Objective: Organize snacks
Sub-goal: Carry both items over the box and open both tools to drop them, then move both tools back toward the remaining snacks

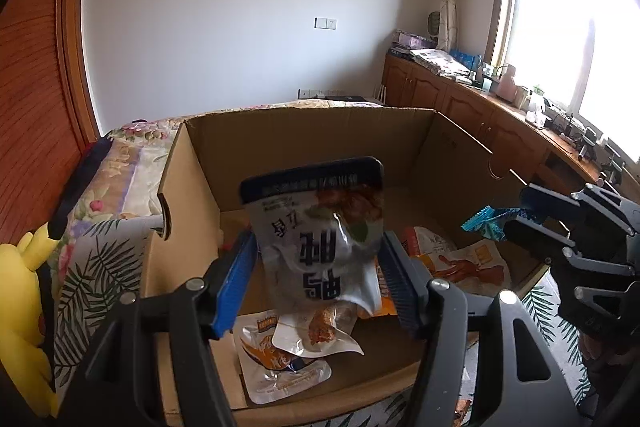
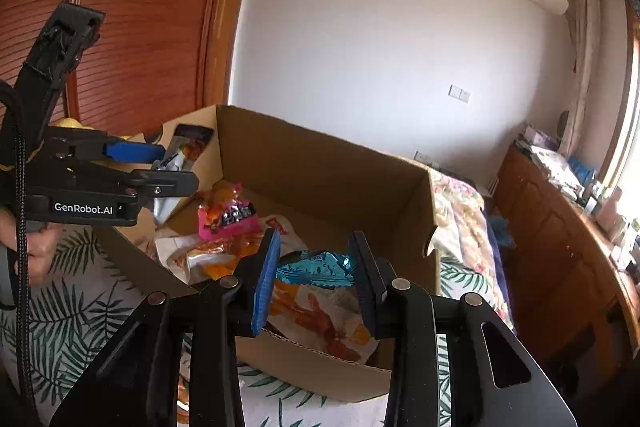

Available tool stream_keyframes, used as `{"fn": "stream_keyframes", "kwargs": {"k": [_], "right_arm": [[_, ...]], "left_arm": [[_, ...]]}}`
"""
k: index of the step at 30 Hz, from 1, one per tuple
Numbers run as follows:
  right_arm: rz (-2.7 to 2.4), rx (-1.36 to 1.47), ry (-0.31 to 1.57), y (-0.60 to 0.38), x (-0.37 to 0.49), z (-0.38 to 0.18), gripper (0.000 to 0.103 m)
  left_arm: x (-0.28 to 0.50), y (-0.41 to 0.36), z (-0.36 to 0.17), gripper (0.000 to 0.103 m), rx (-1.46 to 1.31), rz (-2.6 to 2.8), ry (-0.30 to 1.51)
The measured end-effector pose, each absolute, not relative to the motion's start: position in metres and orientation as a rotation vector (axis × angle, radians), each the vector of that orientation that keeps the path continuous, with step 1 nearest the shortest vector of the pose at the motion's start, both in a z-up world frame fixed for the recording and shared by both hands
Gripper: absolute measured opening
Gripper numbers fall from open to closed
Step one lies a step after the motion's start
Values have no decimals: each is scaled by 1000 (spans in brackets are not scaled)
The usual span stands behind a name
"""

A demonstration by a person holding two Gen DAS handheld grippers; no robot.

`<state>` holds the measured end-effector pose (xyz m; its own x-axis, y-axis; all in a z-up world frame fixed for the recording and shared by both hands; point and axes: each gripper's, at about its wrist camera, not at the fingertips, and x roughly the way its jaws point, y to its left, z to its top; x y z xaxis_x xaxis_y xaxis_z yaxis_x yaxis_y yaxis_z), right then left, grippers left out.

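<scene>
Left gripper [image 1: 320,267] fingers about half spread, pads clamped on the sides of a silver-white snack pouch [image 1: 324,247], held over the open cardboard box [image 1: 304,131]. Right gripper [image 2: 316,277] fingers set narrower, pinching a blue foil snack packet [image 2: 316,269] above the box's near right corner. Box sits on a leaf-print bed cover [image 2: 76,315] with loose snack packs [image 1: 288,347] on its floor. Only the right wrist view shows a pink packet [image 2: 226,217] inside and the person's hand [image 2: 36,247] on the left gripper; only the left shows a yellow plush [image 1: 20,307].
</scene>
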<state>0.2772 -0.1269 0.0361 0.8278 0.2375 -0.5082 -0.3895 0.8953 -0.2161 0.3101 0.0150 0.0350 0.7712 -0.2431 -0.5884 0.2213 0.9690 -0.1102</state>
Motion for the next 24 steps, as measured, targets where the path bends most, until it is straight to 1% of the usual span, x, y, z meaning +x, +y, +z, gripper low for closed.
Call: {"fn": "stream_keyframes", "kwargs": {"k": [6,8,15,24], "right_arm": [[352,-298,519,-129,282,30,36],[343,-290,527,-130,285,29,43],[357,-249,538,-136,280,28,43],[365,-224,519,-142,248,40,43]], "left_arm": [[310,13,34,64,-27,-245,638],[308,14,33,67,-27,-246,639],[296,15,37,67,-23,-247,629],[263,12,52,67,-5,-253,600]]}}
